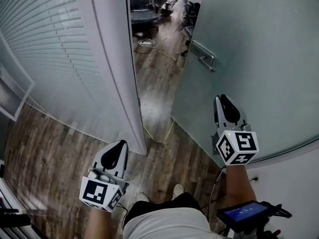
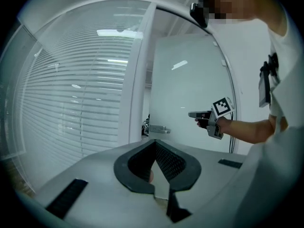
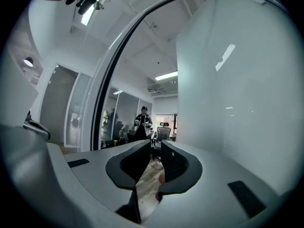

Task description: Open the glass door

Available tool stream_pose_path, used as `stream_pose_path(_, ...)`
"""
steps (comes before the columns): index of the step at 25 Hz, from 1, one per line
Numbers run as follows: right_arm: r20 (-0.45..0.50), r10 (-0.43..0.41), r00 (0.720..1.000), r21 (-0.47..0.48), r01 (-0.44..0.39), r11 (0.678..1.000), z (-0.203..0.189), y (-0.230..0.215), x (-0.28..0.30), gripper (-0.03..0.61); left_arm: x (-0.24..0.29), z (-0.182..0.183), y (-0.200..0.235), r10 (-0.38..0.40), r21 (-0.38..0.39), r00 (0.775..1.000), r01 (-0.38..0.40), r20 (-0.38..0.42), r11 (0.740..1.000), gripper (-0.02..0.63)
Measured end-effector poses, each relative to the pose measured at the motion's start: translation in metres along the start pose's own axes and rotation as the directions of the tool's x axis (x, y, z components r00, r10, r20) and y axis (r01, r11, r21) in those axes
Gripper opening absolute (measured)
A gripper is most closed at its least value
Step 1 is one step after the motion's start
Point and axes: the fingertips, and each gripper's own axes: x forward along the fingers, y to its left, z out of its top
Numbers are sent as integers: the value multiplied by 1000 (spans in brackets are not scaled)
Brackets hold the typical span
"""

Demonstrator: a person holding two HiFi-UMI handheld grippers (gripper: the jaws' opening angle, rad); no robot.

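The frosted glass door (image 1: 259,59) stands ajar, with its metal lever handle (image 1: 204,57) near its free edge. My right gripper (image 1: 223,97) is held in front of the glass, below and to the right of the handle, touching nothing. Its jaws (image 3: 156,148) stand apart with nothing between them. My left gripper (image 1: 119,144) hangs low by the foot of the white door frame (image 1: 117,59). Its jaws (image 2: 155,144) meet at the tips and are empty. The left gripper view shows the handle (image 2: 159,128) and the right gripper (image 2: 199,114) beside it.
A glass wall with white blinds (image 1: 45,44) runs on the left. Through the gap I see wood floor, a cable (image 1: 147,43) and office chairs (image 1: 142,4). A person (image 3: 142,122) stands far inside. A small screen device (image 1: 244,214) sits at lower right.
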Motion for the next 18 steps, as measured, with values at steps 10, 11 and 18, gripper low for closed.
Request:
stream_pose_path(10, 77, -75, 994, 42, 72, 997, 34, 72, -102, 3, -76, 12, 19, -47, 37, 998, 45, 45, 998, 0)
stream_pose_path(11, 83, -62, 995, 47, 58, 997, 38, 78, -106, 3, -78, 12, 20, -48, 32, 998, 46, 45, 998, 0)
stream_pose_path(18, 117, 73, 990, -21, -71, 997, 53, 134, -148, 2, -101, 15, 10, -27, 25, 998, 26, 57, 999, 0)
